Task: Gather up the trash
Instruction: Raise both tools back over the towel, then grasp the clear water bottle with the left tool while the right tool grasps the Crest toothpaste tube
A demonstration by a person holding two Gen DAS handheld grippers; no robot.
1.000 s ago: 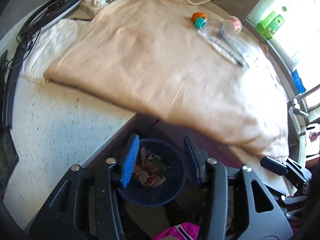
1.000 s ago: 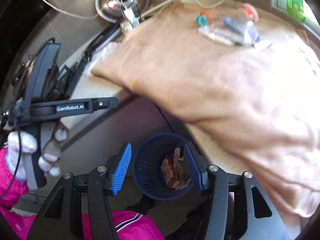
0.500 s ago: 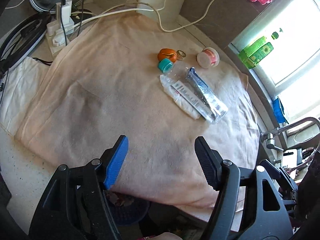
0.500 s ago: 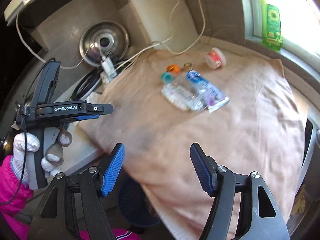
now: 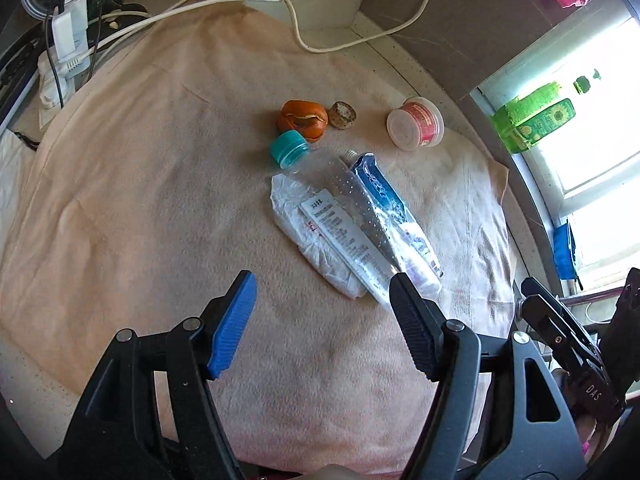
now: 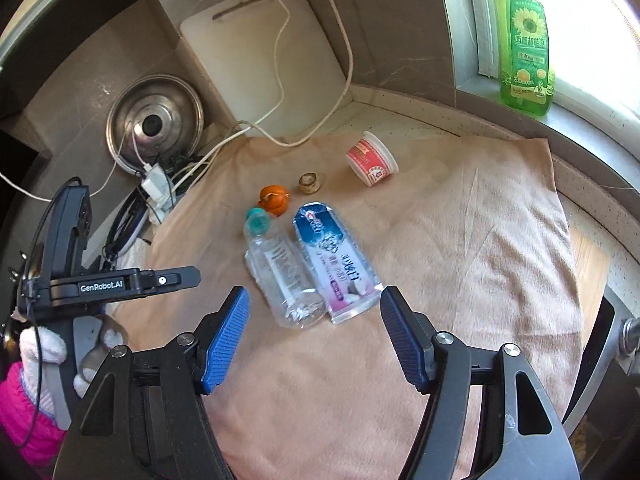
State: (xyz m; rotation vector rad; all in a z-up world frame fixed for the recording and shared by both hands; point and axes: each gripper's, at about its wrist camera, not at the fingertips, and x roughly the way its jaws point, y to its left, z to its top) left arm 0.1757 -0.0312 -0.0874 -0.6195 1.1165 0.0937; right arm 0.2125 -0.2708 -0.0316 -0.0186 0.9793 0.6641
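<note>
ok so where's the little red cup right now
The red cup lies on its side on the peach cloth, right of the orange peel, below the green bottle.

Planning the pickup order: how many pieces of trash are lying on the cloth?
6: orange peel, small cap, red cup farthest; plastic bottle, toothpaste tube, white wrapper side by side, nearer. More may be hidden underneath.

Bare cloth (image 6: 460, 248) around the bottle (image 6: 280, 272) and toothpaste tube (image 6: 340, 264); white cables (image 6: 280, 92) behind.

Peach cloth (image 6: 460, 260), teal-capped clear bottle (image 6: 280, 272), orange peel (image 6: 274, 199), green detergent bottle (image 6: 526, 40).
</note>
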